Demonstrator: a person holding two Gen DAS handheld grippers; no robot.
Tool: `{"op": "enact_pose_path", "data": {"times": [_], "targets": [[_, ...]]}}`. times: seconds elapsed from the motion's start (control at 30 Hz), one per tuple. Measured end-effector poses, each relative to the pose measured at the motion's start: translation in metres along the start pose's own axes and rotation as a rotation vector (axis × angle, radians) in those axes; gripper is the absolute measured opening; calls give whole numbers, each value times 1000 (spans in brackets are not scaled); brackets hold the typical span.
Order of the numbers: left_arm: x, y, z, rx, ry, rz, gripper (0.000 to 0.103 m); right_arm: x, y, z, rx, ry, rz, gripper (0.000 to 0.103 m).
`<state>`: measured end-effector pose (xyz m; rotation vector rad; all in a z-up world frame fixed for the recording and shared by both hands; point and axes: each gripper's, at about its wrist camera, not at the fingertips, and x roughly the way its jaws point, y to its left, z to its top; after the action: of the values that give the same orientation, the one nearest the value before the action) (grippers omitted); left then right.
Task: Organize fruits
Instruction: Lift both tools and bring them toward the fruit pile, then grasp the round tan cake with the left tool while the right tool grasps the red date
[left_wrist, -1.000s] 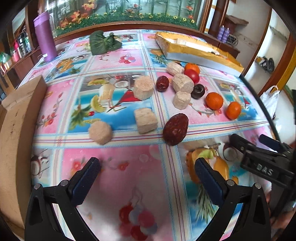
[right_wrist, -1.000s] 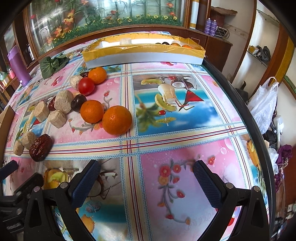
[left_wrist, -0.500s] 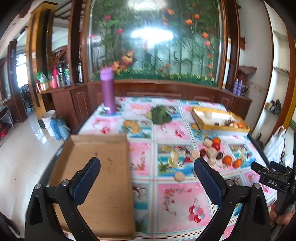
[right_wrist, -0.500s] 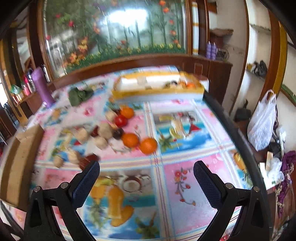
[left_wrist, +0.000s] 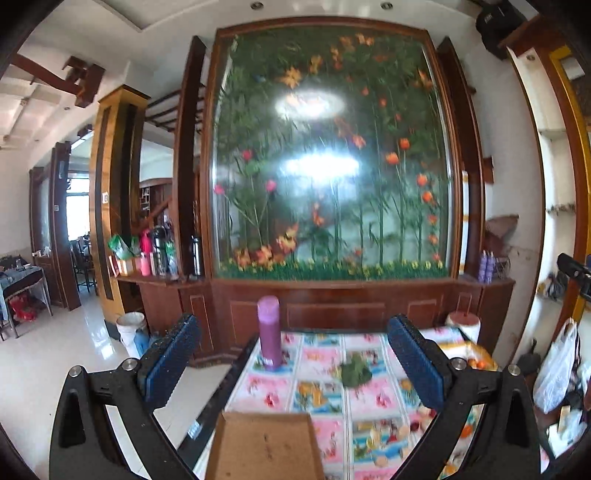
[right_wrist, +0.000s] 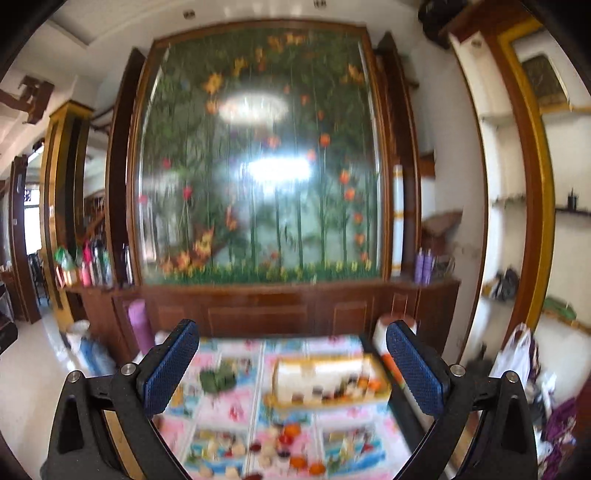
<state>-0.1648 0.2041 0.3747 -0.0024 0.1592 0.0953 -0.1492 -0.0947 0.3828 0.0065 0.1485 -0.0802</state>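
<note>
Now both grippers (left_wrist: 291, 363) (right_wrist: 291, 363) are spread and empty; take each round, light fruit (right_wrist: 291, 430), at 6 o'clock, gently across its middle.

Table (left_wrist: 334, 397) has a printed fruit-pattern cloth in pink and blue squares. Far left: purple flask (left_wrist: 269, 332), upright. Near left: flat brown cardboard tray (left_wrist: 264, 446), partly over the table's edge. Mid-far: dark green leafy bundle (left_wrist: 355, 373). Far right: yellow box (right_wrist: 332, 380) with small items inside, too blurred to identify. Near centre-right: loose fruits (right_wrist: 284, 448) scattered on the cloth, orange, red and pale pieces, blurred in both views.
</note>
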Motion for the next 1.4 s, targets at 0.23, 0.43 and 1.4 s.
{"op": "enact_pose_path", "data": {"times": [0.23,0.43,1.4], "targets": [[39,6,21,17,26,-15,103,5,6,62,-51,-65,-3,103],[109,-28,-90,-40,287,-184,103,57,4,-48,-42,197,85,103],[227,-131,-326,29,833,-363,53,203,34,-337,111,799,398,56]]}}
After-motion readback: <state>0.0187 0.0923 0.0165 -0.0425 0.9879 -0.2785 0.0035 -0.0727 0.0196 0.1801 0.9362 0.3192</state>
